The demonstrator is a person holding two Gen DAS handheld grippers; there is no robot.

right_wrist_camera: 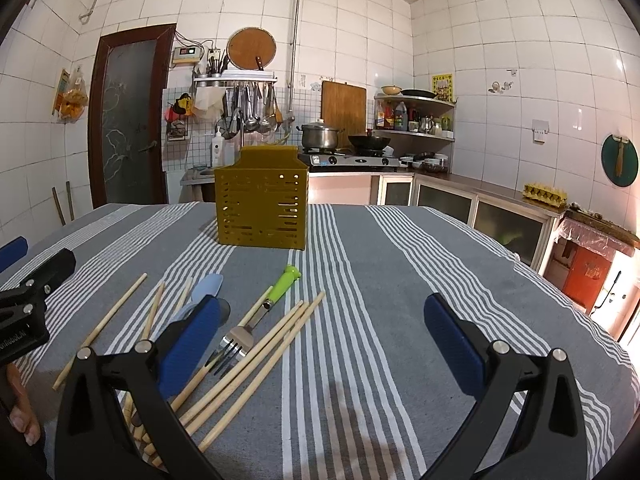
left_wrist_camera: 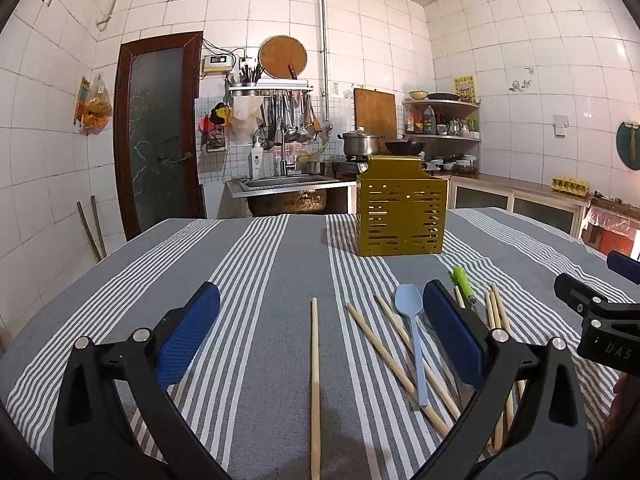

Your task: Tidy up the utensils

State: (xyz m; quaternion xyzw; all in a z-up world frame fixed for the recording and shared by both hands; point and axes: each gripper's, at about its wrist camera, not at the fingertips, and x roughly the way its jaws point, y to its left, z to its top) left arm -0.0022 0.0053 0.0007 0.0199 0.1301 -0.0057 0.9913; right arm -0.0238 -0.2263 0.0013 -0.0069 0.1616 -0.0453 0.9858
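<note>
Table under grey-white striped cloth (left_wrist_camera: pixel 256 264). Yellow slotted utensil caddy (left_wrist_camera: pixel 401 216) upright at far centre, well apart from loose utensils. Left gripper (left_wrist_camera: pixel 320 336): jaws wide apart, nothing held, hovering over single chopstick (left_wrist_camera: pixel 315 380). Right gripper (right_wrist_camera: pixel 322 340): jaws wide apart, nothing held, over bare cloth. Chopstick bundle (right_wrist_camera: pixel 256 364) just beside green-handled fork (right_wrist_camera: pixel 256 312). Blue plastic spoon (left_wrist_camera: pixel 412 332) lying across crossed chopsticks (left_wrist_camera: pixel 384 344).
</note>
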